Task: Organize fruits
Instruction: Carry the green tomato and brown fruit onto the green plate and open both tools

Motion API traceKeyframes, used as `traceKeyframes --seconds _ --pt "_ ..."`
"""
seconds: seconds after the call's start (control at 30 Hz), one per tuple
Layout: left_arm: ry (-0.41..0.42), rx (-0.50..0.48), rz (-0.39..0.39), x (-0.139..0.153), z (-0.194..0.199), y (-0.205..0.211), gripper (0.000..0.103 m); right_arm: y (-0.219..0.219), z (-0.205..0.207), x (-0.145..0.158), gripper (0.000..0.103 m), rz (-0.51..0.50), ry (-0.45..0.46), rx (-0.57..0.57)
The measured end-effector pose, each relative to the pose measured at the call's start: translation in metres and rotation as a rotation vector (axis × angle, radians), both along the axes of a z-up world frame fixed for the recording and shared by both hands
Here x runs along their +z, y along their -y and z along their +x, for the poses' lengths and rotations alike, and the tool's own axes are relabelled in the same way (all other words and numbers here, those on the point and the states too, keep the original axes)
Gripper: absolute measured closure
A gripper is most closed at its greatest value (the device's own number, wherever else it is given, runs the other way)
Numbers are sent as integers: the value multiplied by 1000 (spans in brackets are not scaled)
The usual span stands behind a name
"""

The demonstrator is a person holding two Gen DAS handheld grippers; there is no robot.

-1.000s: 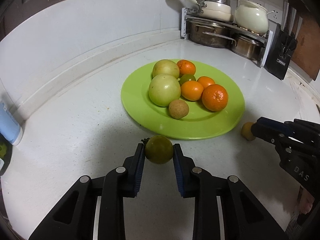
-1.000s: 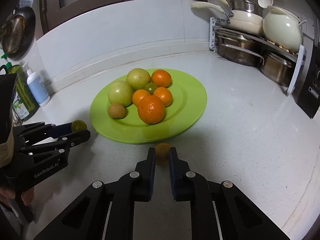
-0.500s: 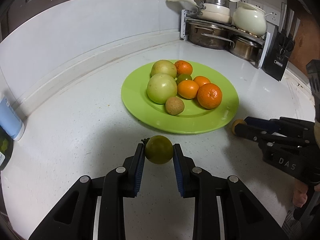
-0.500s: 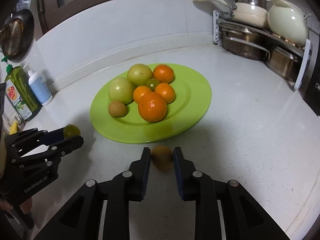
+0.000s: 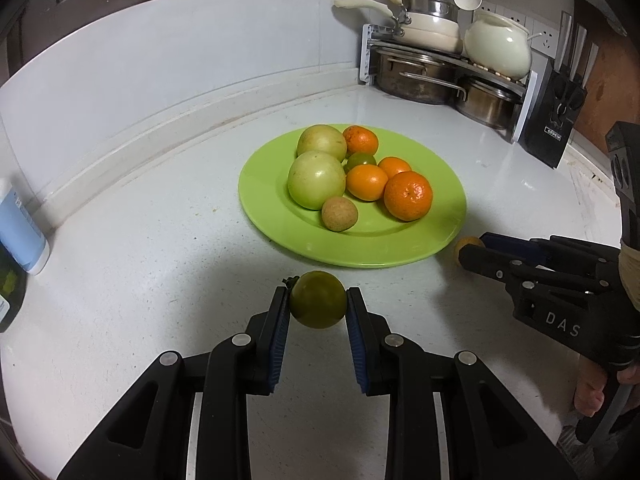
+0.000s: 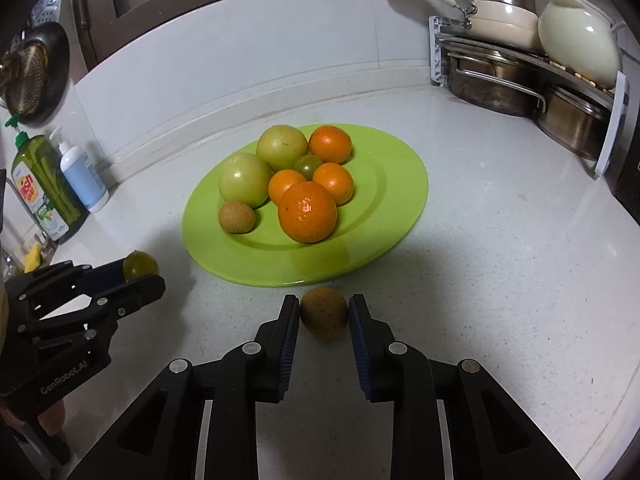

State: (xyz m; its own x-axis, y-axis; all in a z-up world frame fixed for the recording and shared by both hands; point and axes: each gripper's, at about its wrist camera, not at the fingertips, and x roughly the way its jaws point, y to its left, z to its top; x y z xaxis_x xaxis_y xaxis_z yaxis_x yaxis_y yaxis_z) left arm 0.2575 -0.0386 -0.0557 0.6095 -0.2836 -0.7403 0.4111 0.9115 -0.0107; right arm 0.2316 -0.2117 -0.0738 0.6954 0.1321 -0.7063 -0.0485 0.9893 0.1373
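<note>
A green plate [image 5: 440,184] [image 6: 400,168] on the white counter holds two pale green apples, several oranges, a small green fruit and a small brown fruit [image 5: 339,214]. My left gripper [image 5: 318,300] is shut on a dark green round fruit [image 5: 318,299], held just above the counter in front of the plate; it also shows in the right wrist view [image 6: 140,266]. My right gripper [image 6: 324,314] is shut on a small brownish-orange fruit [image 6: 324,312] at the plate's near edge; this fruit also shows in the left wrist view [image 5: 466,245].
A rack of steel pots and cream cookware [image 5: 440,64] [image 6: 528,60] stands in the back corner, with a black knife block [image 5: 554,128] beside it. Soap bottles [image 6: 60,180] stand at the left by the wall. A blue-white bottle [image 5: 18,232] is at the left.
My right gripper's jaws stood closer together a second ago, then widened around the small brownish-orange fruit. The left gripper keeps its hold on the green fruit and has drifted slightly.
</note>
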Motion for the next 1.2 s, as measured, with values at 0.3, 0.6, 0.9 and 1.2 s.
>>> traceKeyframes --seconds 0.3,0.6,0.9,1.2 --pt "42 -6 -24 23 -10 4 75 4 -11 31 76 5 79 16" --pt "110 -21 -43 58 -2 17 75 6 -7 74 76 -18 171 56" --pt "110 -23 -15 69 38 31 75 10 26 95 76 -49 186 88" --pt "86 -10 16 61 94 31 75 16 83 82 76 -58 129 92"
